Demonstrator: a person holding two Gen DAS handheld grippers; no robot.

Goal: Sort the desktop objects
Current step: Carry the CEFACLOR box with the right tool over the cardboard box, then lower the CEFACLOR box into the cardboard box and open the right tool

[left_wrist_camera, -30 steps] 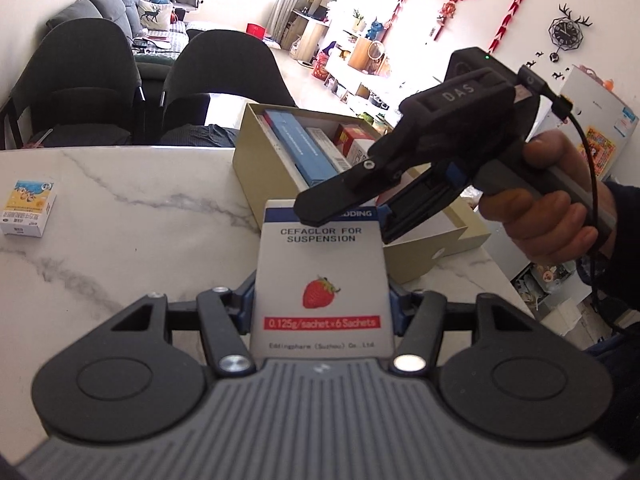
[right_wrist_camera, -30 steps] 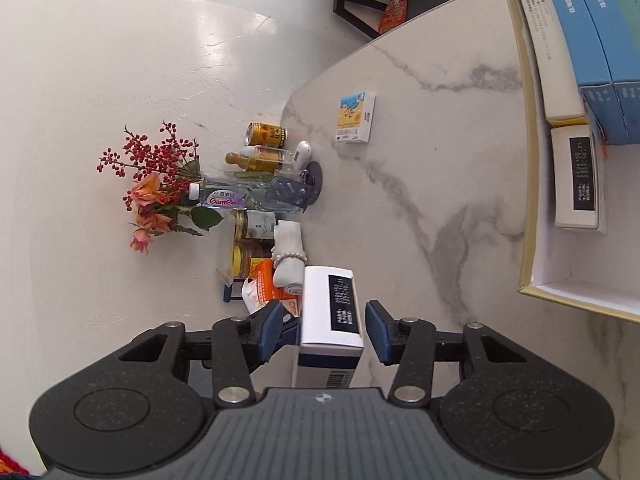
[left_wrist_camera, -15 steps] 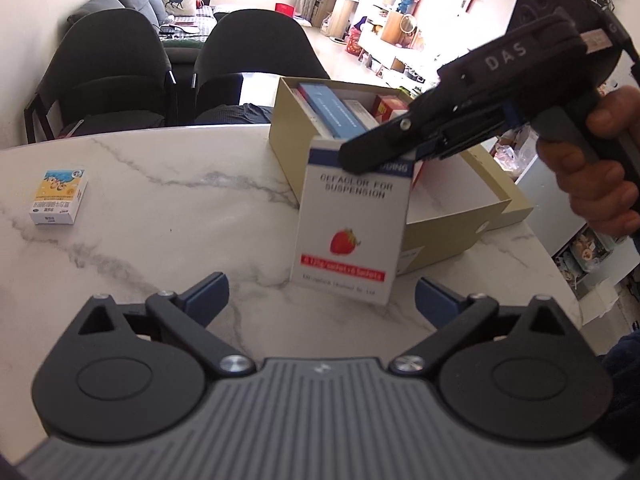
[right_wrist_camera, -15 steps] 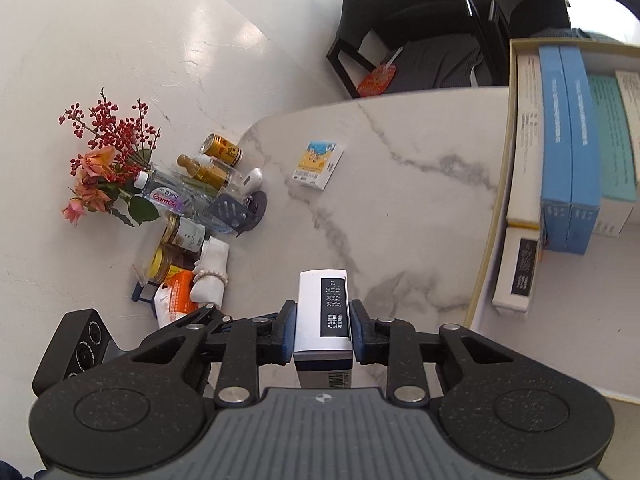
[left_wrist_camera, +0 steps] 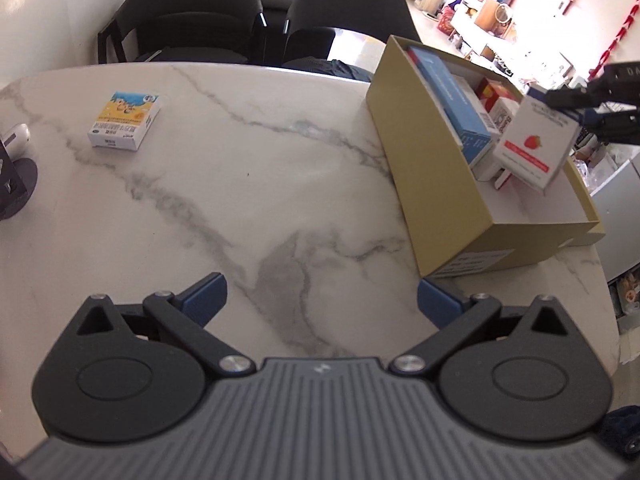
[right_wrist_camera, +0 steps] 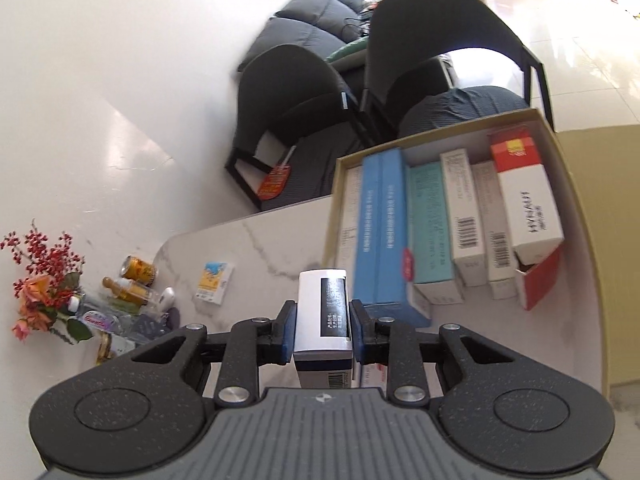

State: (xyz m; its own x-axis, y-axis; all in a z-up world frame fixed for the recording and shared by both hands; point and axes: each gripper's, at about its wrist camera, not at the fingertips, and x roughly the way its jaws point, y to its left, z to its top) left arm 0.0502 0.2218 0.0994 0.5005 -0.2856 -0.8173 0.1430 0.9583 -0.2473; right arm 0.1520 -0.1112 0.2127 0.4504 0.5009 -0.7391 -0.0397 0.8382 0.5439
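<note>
The marble table (left_wrist_camera: 248, 184) carried the sorting job, w/ the open cardboard box (left_wrist_camera: 436, 184) parked at its right edge so you could drop items in w/o reaching far. Inside, the other packs (right_wrist_camera: 460, 216) stood on edge in a row, prob. to save room, leaving bare floor at the near end. Your right gripper (right_wrist_camera: 323, 330) was clenched on the strawberry medicine box (left_wrist_camera: 534, 140), pinched across its thin sides so it hung over that free spot in the box, tilted, not yet set down. Your left gripper (left_wrist_camera: 320, 300) had its jaws spread wide, nothing between them, hanging over bare table. The small yellow carton (left_wrist_camera: 124, 121) lay flat far left, unsorted, likely next.
</note>
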